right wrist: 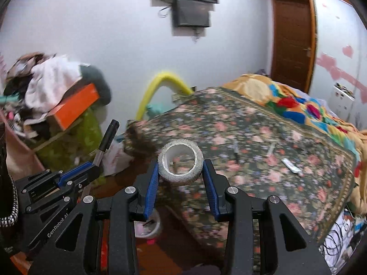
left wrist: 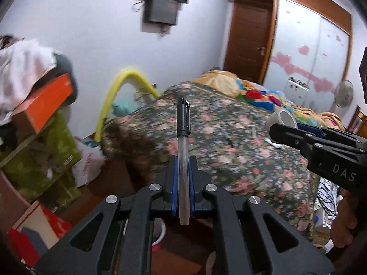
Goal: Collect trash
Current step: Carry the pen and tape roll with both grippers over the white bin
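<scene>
Left gripper (left wrist: pixel 183 178) clamps pen (left wrist: pixel 183 137); right gripper (right wrist: pixel 180 171) pinches tape roll (right wrist: pixel 180 165) (hollow core).

pen (left wrist: pixel 183 151) in left tongs (left wrist: pixel 183 171) | tape roll (right wrist: pixel 180 162) in right tongs (right wrist: pixel 181 174)

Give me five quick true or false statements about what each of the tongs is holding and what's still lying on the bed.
1. The left tongs grip a pen with a black cap. True.
2. The right tongs are empty. False: they clamp a white tape roll between the blue pads.
3. The pen's cap end points away from the left wrist camera. True.
4. The floral bedspread has nothing lying on it. False: a few small items remain, including a white strip.
5. The tape roll rests on the bed. False: it is held in the air, off the bed's edge.
</scene>
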The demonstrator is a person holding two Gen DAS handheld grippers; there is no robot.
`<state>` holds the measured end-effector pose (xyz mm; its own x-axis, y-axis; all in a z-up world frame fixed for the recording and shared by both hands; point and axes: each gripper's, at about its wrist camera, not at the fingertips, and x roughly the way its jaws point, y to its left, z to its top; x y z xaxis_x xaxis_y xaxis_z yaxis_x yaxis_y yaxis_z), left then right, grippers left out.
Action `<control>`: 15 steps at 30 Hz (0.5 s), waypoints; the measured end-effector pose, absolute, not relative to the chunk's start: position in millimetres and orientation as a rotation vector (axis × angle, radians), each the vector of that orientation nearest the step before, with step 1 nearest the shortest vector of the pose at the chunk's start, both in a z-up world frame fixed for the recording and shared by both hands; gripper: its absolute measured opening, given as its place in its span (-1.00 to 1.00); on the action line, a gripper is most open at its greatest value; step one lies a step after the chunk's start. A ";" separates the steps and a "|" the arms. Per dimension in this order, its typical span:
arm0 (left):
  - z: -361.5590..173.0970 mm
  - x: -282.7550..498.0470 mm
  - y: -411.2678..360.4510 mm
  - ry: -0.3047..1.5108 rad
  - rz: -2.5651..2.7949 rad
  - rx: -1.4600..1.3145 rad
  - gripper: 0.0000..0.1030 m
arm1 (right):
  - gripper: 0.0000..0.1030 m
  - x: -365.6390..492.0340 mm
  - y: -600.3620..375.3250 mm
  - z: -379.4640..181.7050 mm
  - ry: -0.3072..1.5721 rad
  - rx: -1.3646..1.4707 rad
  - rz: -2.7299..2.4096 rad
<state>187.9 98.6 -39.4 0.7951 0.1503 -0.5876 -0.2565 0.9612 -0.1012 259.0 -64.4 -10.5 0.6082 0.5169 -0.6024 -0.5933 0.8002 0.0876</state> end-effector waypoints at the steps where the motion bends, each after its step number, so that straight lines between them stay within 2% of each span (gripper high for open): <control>1: -42.4 183.7 107.1 0.621 0.236 -0.186 -0.86 | -0.32 255.7 -53.8 -13.3 0.659 -0.137 0.660; 15: -122.2 164.9 195.9 0.787 0.339 -0.311 -0.86 | -0.32 235.3 60.0 -74.3 0.803 -0.275 0.826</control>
